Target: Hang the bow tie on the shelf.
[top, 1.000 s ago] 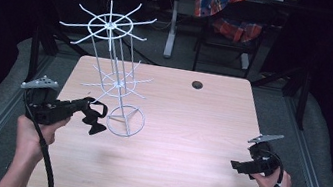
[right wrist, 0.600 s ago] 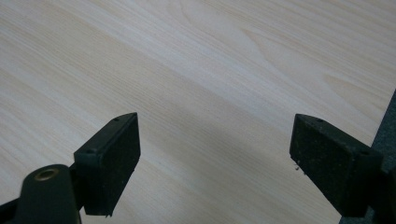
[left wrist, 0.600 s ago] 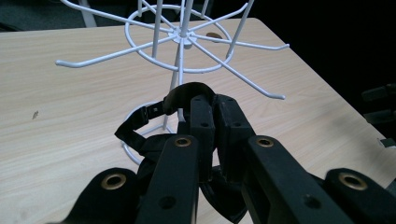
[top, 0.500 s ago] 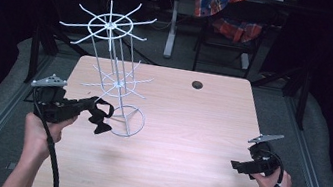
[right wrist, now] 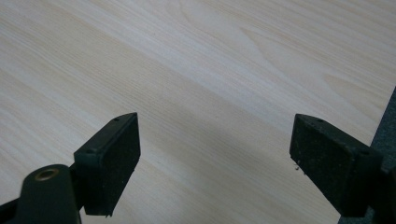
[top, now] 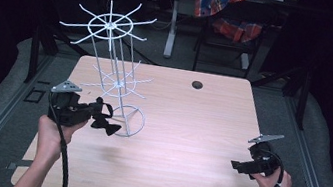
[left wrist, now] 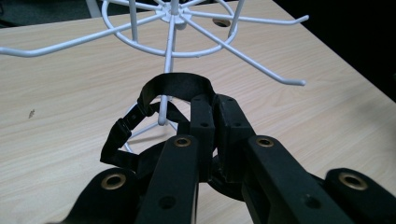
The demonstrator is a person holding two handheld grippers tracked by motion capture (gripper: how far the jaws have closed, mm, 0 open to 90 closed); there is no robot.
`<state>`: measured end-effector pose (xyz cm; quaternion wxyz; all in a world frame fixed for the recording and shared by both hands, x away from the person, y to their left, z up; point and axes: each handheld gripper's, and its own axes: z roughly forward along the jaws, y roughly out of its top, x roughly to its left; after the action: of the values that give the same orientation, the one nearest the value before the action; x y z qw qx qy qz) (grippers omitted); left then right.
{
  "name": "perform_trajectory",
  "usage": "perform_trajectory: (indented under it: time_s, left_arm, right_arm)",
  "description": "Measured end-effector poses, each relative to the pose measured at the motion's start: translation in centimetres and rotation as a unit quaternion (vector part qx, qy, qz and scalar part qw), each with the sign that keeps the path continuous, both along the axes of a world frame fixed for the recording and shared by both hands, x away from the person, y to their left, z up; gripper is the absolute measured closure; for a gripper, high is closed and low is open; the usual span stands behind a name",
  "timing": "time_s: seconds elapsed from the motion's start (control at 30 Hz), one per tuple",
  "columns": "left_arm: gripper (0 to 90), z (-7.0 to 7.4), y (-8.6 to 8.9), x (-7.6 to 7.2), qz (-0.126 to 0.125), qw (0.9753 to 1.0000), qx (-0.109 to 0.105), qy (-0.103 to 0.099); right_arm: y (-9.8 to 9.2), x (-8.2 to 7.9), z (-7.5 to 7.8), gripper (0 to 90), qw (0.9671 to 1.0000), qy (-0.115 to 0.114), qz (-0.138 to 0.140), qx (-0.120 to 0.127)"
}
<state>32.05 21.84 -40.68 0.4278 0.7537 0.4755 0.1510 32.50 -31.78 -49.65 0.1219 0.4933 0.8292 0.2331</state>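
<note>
- We've got the black strap (left wrist: pixel 175 88) clamped in the left gripper (left wrist: pixel 215 109); its fingers (left wrist: pixel 202 126) are pressed together on one end, and the loop stands up in front of them.
- In the left gripper view, a hook tip of the white wire rack (top: pixel 107 71) shows inside the loop, w/ the strap seemingly at the end of that lower arm. We judge the hang is nearly made but not finished: strap isn't released yet, and we can't tell if it bears on the wire.
- Left to do, as we read it: slide the loop further along the arm, let go, back out.
- Right gripper (right wrist: pixel 215 163) hangs low over bare desk (top: pixel 199 129) near the right edge, fingers (right wrist: pixel 112 161) spread wide, nothing between them; well apart from the rack.
- Room: lower-tier arms fan out just above and beside the strap, so tight there. Rack base ring (top: pixel 127 120) sits just beside the left gripper.
- Middle and right of desk are open. A small dark round thing (top: pixel 197 85) near the far edge is well clear.
</note>
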Motion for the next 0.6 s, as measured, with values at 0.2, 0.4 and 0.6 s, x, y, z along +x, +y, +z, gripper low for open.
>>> perform_trajectory:
  time_s: [0.2,0.4,0.6]
  left_arm:
    - [86.4,-0.6,-0.4,0.1,0.006,0.9999,0.013,-0.007]
    - [86.5,-1.0,-0.7,0.1,0.012,0.9996,0.021,-0.015]
    - [86.5,-1.2,-0.8,0.2,0.017,0.9991,0.032,-0.023]
  right_arm:
    - [0.0,0.0,0.0,16.0,1.0000,0.001,0.000,0.000]
    - [0.0,0.0,-0.1,16.0,1.0000,0.002,0.000,0.001]
    - [-0.1,0.0,-0.1,16.0,1.0000,0.004,0.000,-0.001]
